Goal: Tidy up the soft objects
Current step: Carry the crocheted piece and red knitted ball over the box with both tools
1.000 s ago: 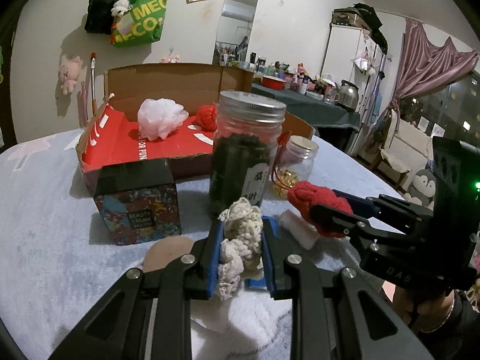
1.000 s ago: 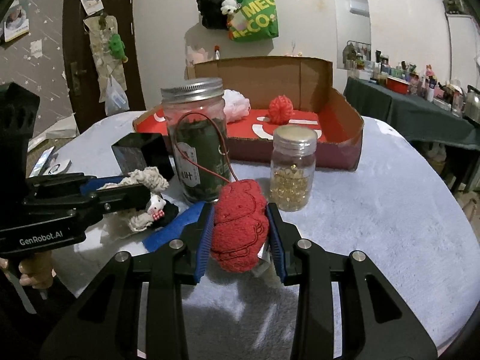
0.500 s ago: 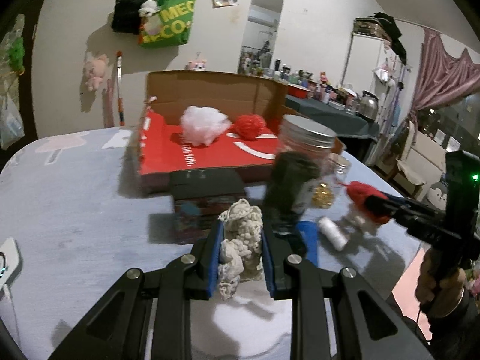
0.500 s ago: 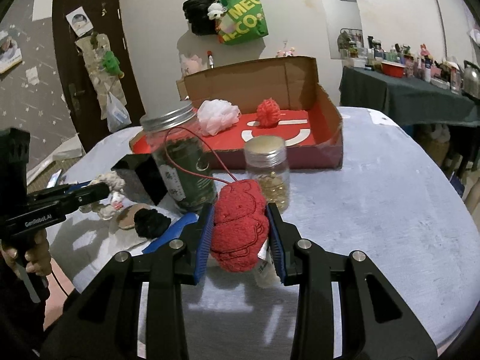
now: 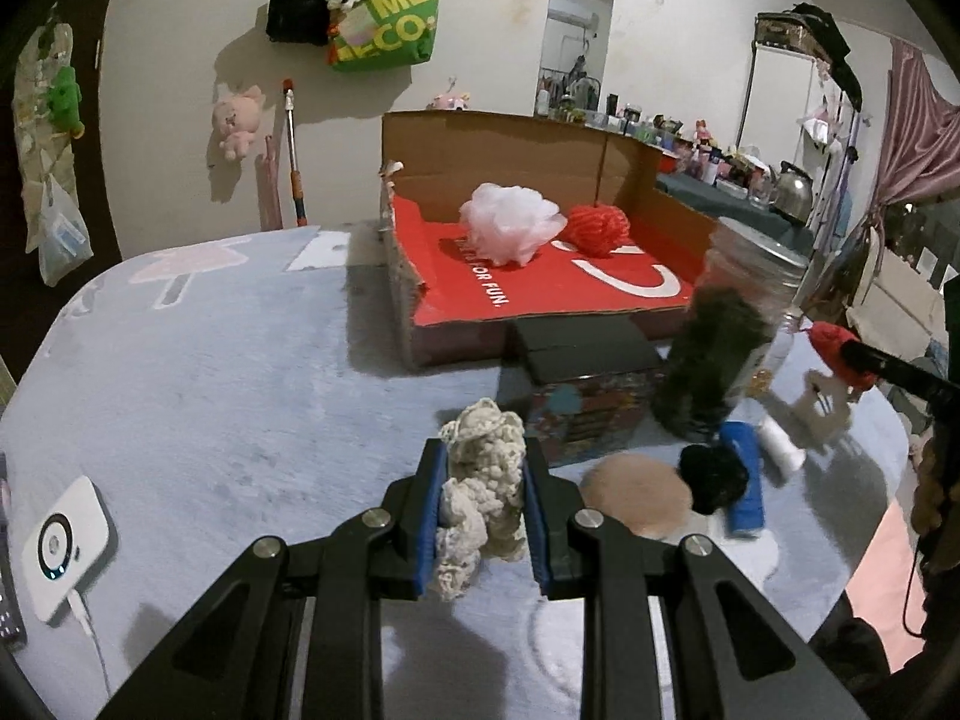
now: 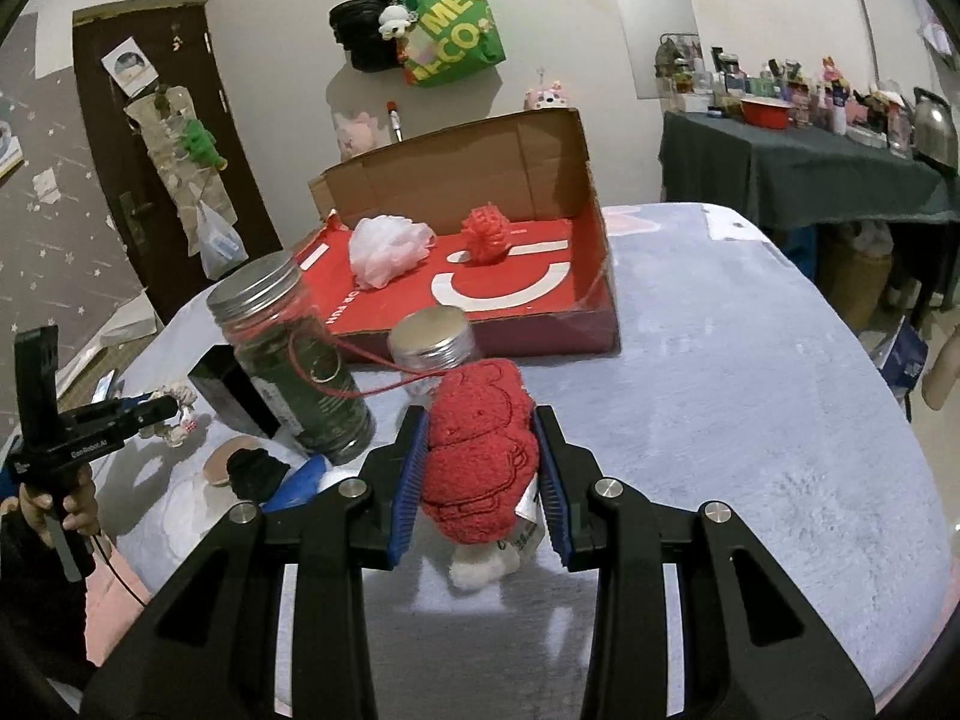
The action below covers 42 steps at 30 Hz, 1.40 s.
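Left gripper (image 5: 483,507) pinches a cream knit toy (image 5: 480,480) above the table (image 5: 210,390), just short of the tin (image 5: 591,396). Right gripper (image 6: 480,480) pinches a red plush (image 6: 477,456) over the table near the small jar (image 6: 432,342). White puff (image 5: 510,231) and red yarn ball (image 5: 597,230) sit in the box (image 5: 540,294).

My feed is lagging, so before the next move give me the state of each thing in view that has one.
left gripper: shut on cream crochet toy, held above the table.
right gripper: shut on red plush toy.
cardboard box: open, flap up.
white mesh pouf: lying in the box.
red yarn ball: in the box, beside the pouf.
tall dark jar: upright, lid on.
small jar: upright, lid on.
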{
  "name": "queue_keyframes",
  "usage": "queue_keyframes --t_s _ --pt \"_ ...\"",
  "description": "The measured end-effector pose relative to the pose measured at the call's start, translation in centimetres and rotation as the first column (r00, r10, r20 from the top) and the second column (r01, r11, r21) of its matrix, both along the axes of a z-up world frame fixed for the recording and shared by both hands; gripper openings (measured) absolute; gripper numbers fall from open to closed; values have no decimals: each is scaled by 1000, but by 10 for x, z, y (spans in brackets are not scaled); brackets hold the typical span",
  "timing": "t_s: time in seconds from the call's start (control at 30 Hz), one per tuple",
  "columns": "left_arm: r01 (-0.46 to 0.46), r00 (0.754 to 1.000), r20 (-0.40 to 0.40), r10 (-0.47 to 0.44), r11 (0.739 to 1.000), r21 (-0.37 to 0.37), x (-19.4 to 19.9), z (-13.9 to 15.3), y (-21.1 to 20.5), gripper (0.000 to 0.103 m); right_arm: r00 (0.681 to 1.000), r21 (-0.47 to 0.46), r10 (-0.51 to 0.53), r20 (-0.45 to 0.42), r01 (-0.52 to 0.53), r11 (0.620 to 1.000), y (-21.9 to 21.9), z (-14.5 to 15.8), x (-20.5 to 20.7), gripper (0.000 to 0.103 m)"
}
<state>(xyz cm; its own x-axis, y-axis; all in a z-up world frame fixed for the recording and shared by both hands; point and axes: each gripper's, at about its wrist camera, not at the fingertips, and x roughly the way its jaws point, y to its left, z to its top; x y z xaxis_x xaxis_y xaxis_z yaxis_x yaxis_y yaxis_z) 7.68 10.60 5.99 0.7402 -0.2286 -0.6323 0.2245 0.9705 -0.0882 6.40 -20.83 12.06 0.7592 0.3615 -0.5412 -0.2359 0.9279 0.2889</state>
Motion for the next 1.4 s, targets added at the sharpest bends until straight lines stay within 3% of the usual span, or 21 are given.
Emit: queue_keyframes --t_s 0.23,0.47,1.0,1.23,1.4 --pt "1 1000 0 -1 1000 8 4 0 2 26 998 144 39 -47 -32 989 -16 0 4 33" --pt "10 1000 13 -10 999 30 4 3 -2 26 999 141 40 -15 -38 989 -21 15 -3 33" --pt "91 995 38 -97 985 147 33 9 -6 26 1000 -76 21 -3 -21 997 -23 10 39 33" --pt "134 985 76 -152 970 202 49 33 -14 26 998 -118 54 29 -50 992 -12 23 67 33" --pt "161 982 67 -177 969 189 76 53 -25 26 996 -151 74 41 -67 986 6 37 92 33"
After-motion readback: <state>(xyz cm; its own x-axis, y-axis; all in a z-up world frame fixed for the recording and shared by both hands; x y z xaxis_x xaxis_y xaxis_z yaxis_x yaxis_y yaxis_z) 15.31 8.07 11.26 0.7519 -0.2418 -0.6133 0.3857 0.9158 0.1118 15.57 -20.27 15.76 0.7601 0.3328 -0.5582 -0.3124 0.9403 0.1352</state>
